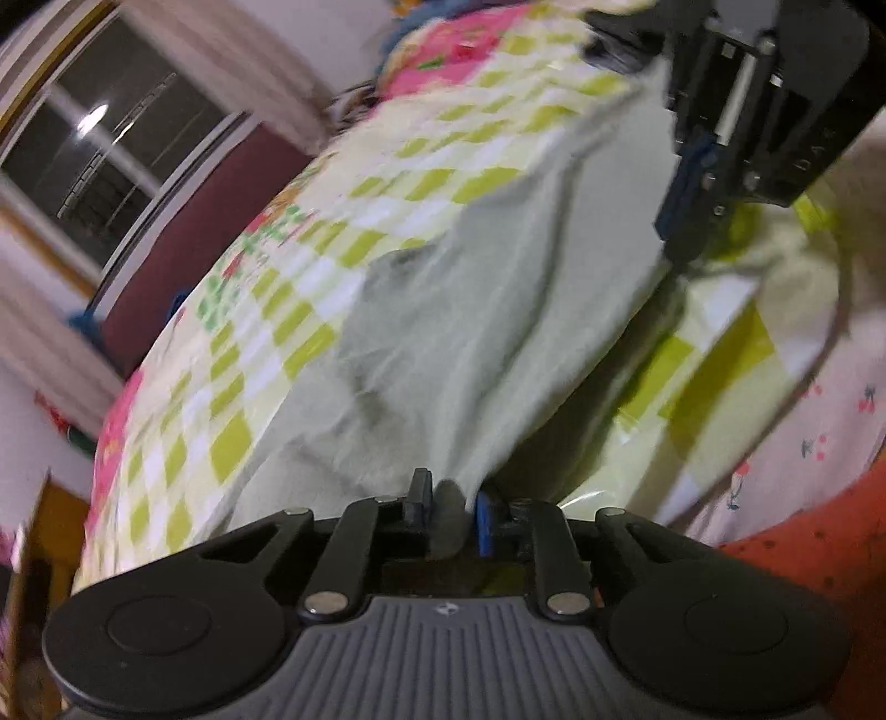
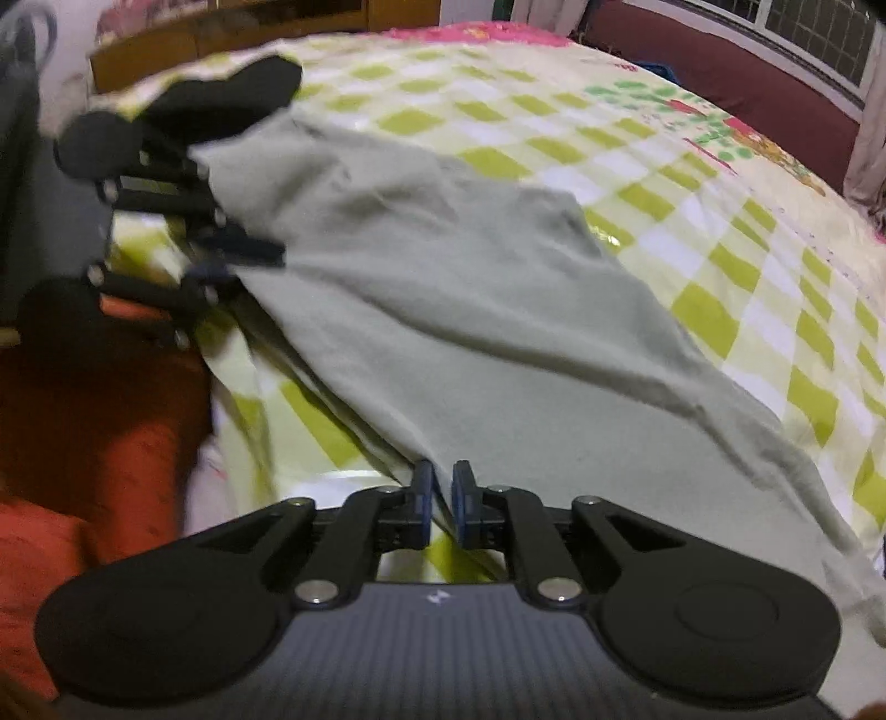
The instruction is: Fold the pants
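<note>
The pale grey-green pants [image 1: 498, 288] hang stretched between my two grippers above the bed, with the far part draped on the checked sheet. My left gripper [image 1: 451, 507] is shut on one edge of the pants. My right gripper [image 2: 443, 498] is shut on another edge of the pants [image 2: 470, 332]. The right gripper also shows at the top right of the left wrist view [image 1: 686, 221], gripping the cloth. The left gripper shows at the left of the right wrist view [image 2: 238, 260], clamped on the fabric.
The bed carries a green, white and yellow checked sheet [image 2: 720, 232] with pink borders. A window [image 1: 105, 144] and a dark red wall lie beyond the bed. A person's orange clothing [image 2: 83, 432] is close at the bed's near edge. A wooden headboard [image 2: 221, 39] is at the far end.
</note>
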A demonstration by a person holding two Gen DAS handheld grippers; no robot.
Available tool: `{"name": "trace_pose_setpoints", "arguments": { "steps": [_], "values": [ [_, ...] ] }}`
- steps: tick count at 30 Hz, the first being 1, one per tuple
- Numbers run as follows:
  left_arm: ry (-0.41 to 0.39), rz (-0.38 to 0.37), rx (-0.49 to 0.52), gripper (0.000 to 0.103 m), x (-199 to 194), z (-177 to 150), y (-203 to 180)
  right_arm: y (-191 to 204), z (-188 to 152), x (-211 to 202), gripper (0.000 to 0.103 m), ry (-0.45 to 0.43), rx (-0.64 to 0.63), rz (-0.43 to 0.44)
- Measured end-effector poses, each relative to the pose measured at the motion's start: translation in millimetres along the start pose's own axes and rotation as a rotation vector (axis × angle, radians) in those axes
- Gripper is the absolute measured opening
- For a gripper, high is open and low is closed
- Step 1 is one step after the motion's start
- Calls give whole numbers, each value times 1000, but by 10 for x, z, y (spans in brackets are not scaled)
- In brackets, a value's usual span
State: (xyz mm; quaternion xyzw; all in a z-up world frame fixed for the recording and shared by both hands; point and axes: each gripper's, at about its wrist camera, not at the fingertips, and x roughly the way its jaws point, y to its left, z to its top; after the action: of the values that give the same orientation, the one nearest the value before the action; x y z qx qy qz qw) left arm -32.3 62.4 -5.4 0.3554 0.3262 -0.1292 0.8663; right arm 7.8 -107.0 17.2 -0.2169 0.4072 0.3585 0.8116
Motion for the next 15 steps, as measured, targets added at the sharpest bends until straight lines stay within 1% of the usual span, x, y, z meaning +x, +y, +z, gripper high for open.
{"name": "trace_pose_setpoints", "arguments": {
  "steps": [2,4,6,8,9,10,12,13,15],
  "values": [
    [-4,38,-47,41,-92,-81,84,47,95,-31,11,-34,1,-2],
    [5,67,-90,41,-173,-189,157,149,238,16,11,-60,-10,17],
    [34,94,-121,41,-225,-331,245,323,391,113,11,-69,-55,54],
    [66,141,-144,41,-246,-499,329,529,522,192,13,-84,-119,69],
    [84,172,-155,41,-240,-581,373,636,586,226,18,-93,-156,79],
    [106,202,-170,41,-210,-661,421,742,645,264,26,-102,-189,88],
    [133,220,-208,41,-188,-792,502,930,765,350,35,-122,-242,108],
    [133,224,-229,41,-213,-850,522,1006,805,388,35,-133,-268,110],
    [120,225,-255,41,-230,-901,547,1195,889,475,36,-167,-348,79]
  ]
}}
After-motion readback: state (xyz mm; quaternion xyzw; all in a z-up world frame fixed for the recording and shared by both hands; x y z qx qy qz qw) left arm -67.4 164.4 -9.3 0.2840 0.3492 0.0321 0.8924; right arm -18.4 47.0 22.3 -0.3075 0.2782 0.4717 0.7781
